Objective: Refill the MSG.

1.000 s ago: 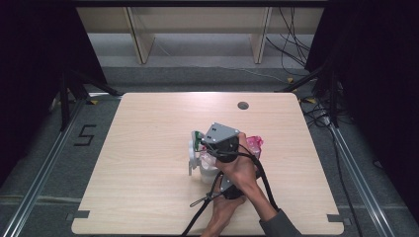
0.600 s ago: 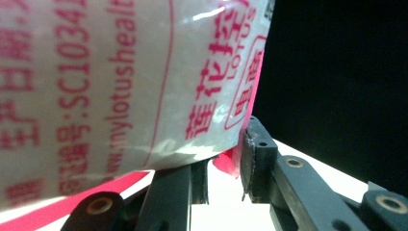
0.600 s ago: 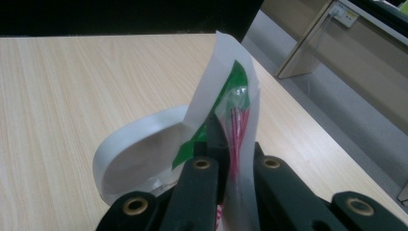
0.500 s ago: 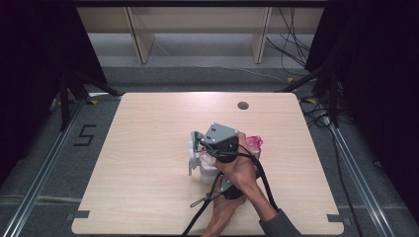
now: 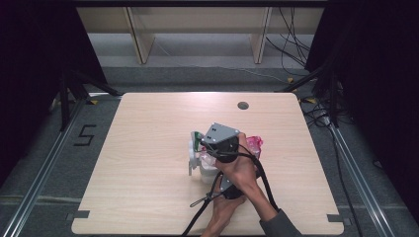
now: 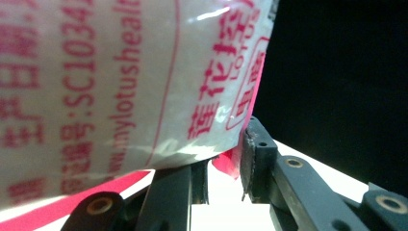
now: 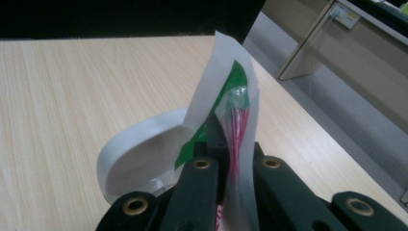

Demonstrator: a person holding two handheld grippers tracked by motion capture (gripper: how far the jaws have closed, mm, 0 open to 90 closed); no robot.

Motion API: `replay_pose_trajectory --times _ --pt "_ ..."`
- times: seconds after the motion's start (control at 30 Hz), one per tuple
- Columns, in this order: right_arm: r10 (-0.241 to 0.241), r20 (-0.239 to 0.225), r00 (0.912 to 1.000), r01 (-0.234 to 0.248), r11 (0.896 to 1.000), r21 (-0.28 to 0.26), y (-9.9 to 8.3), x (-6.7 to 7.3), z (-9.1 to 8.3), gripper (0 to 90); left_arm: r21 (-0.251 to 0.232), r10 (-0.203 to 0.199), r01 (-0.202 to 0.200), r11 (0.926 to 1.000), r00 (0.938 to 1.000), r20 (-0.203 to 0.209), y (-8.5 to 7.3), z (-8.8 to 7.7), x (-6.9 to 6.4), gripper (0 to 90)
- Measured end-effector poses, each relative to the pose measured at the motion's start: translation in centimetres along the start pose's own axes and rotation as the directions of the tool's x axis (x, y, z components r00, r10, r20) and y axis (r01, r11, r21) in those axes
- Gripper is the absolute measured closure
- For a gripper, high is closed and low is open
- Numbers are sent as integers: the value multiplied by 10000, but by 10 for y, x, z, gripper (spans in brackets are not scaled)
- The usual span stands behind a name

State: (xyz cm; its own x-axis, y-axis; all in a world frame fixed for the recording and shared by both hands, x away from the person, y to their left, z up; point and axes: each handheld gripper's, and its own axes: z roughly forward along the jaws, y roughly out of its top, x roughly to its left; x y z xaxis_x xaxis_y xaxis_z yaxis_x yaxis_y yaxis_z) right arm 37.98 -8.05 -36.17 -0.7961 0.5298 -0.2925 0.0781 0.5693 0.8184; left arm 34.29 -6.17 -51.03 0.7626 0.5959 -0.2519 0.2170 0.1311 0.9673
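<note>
The right gripper [image 7: 226,168] has its two black jaws drawn close together on a thin plastic packet [image 7: 231,110] that is white with a green patch and fine red lines. The packet stands upright between the jaws and rises above their tips. Just to its left lies a white rounded piece like a shallow lid or dish [image 7: 139,154], resting on the light wood-grain worktop [image 7: 72,86].

The left gripper [image 6: 223,166] has its jaws slightly apart, with a narrow gap between the tips. A translucent white plastic bag printed with red lettering [image 6: 120,82] hangs against them. Its red lower edge reaches the inner face of one jaw, but whether the jaws actually pinch it cannot be told.

From the high view, both forearms come in at the bottom edge and cross near the middle of the worktop [image 5: 138,148]. One gripper with a grey three-cornered plate [image 5: 221,140] sits over the items, and its hand [image 5: 242,168] is behind it. The other gripper is hidden beneath it. A pink-red bit of plastic [image 5: 254,144] shows just right of the plate, a white object with a touch of green [image 5: 195,150] just left of it, all touching or nearly so.

Counted: two grippers, two plastic packets or bags, one white rounded piece. A single small dark round hole or grommet [image 5: 242,105] sits near the far edge of the worktop, well apart from the cluster.
</note>
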Motion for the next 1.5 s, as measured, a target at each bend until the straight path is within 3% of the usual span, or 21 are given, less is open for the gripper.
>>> replay_pose_trajectory --times 0.1,0.13,0.17,0.23,0.27,0.3,0.37,0.4,0.43,0.5,0.57,0.6,0.63,0.73,0.77,0.8,0.87,1.23,1.4,1.43,1.5 --pt "-6 31 10000 6 9999 104 -1 0 1 900 -24 -210 210 9998 9998 -29 -2 1 -2 747" --pt "-115 70 9999 114 9999 99 -2 -1 4 900 366 89 -83 9993 9998 -149 -2 -1 0 747" --pt "-35 33 10000 34 9999 127 -3 -1 5 900 -443 -660 662 9968 9978 44 -4 4 -3 747" --pt "65 7 10000 -65 9998 172 -3 1 3 900 -477 -581 586 9971 9982 121 -2 4 -3 747" --pt "-66 12 10000 66 10000 75 -1 0 2 900 106 125 -125 9999 9999 15 -1 0 1 747" --pt "-80 30 10000 80 10000 48 0 0 1 900 -96 -197 197 9998 9998 -83 0 1 -2 748" --pt "69 8 10000 -69 9999 81 -1 1 1 900 149 -62 65 9999 9998 -184 -1 -1 -1 747" --pt "-91 30 10000 90 9999 90 -2 -1 2 900 -338 -470 467 9983 9989 -72 -3 3 -3 747" --pt "89 -13 10000 -89 9999 132 -3 -1 3 900 -421 -598 601 9973 9982 72 -3 4 -3 747" --pt "-73 28 10000 73 9999 73 -2 -1 2 900 -443 -537 542 9975 9985 114 -2 4 -3 747" --pt "73 24 10000 -73 10000 29 -1 0 1 900 -108 -92 92 9999 10000 -10 -2 1 0 747" --pt "73 11 10000 -73 9999 71 -1 0 1 900 -466 -573 575 9973 9983 49 -2 4 -3 747" --pt "86 9 10000 -86 9999 66 -2 0 2 900 -479 -635 638 9968 9979 79 -3 5 -3 747" --pt "40 -1 10000 -40 10000 63 -2 0 2 900 -426 -524 529 9977 9985 122 -3 4 -3 747" --pt "76 18 10000 -76 10000 15 -1 0 1 900 -128 -118 119 9998 9999 28 -2 1 -1 747" --pt "42 25 10000 -42 10000 26 -1 0 1 900 -467 -558 558 9973 9984 28 -2 3 -4 747" --pt "-53 50 10000 53 10000 59 -2 -1 3 900 -467 -609 612 9970 9981 66 -3 4 -4 747" --pt "237 -225 9995 -241 9995 -183 -4 -4 -4 900 -244 -579 579 9980 9983 -25 -5 3 -3 742" --pt "412 -389 9984 -428 9983 -406 -6 -10 -9 900 -135 -713 714 9974 9974 125 -7 5 -4 735" --pt "512 -404 9979 -530 9976 -448 -7 -10 -10 900 -113 -731 729 9973 9970 -258 -7 4 -4 735" --pt "675 -496 9965 -706 9956 -623 -8 -13 -13 900 243 -456 457 9987 9990 -22 -8 1 -2 734"
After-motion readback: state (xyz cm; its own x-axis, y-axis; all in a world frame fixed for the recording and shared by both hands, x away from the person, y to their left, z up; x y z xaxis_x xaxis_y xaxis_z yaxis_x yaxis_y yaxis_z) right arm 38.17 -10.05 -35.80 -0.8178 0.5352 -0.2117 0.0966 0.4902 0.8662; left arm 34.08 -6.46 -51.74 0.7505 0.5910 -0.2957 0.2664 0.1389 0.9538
